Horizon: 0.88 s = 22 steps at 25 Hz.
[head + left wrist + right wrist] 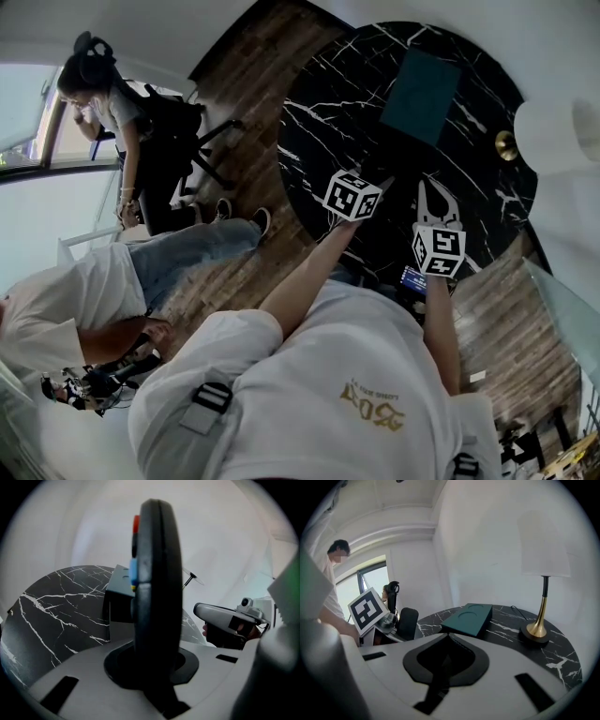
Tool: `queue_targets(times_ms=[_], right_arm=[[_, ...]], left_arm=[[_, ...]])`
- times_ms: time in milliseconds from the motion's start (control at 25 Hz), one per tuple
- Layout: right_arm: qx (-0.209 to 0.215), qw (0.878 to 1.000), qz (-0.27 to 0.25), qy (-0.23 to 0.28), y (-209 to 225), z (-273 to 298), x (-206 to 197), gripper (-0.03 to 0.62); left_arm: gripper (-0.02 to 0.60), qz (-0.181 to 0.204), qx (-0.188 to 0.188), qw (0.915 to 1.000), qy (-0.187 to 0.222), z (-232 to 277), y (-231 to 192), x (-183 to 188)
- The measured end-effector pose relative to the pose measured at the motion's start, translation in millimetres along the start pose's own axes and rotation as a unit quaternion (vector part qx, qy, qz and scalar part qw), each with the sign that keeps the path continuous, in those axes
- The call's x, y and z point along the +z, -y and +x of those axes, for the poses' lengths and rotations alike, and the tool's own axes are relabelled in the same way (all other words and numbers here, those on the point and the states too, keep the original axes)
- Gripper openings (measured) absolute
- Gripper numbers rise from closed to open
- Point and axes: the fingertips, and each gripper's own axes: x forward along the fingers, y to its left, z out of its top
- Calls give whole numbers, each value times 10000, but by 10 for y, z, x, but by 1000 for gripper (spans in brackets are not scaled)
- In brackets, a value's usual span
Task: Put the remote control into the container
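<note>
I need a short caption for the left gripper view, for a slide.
Left gripper grips the black remote control edge-on, with the marble table and dark container behind.

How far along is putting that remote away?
Done: the remote is picked up, clamped in the jaws of the left gripper. In hand: it is held near the table edge, short of the green container. Left: lower it into the container and let go. The right gripper is empty, jaws together.
</note>
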Motion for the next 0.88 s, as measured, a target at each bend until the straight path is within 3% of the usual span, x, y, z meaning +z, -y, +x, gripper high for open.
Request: queue_targets(times_ms=[240, 640, 880], right_arm=[[27, 10000, -36, -30, -44, 0, -47, 11], [-2, 9999, -108, 14, -10, -35, -23, 11], [23, 10000, -92, -5, -48, -34, -31, 11]], left_arm=[[46, -65, 17, 9992, -396, 70, -12, -179], [55, -86, -43, 9980, -629, 129, -11, -201], [67, -316, -294, 9958, -811, 175, 11, -234]])
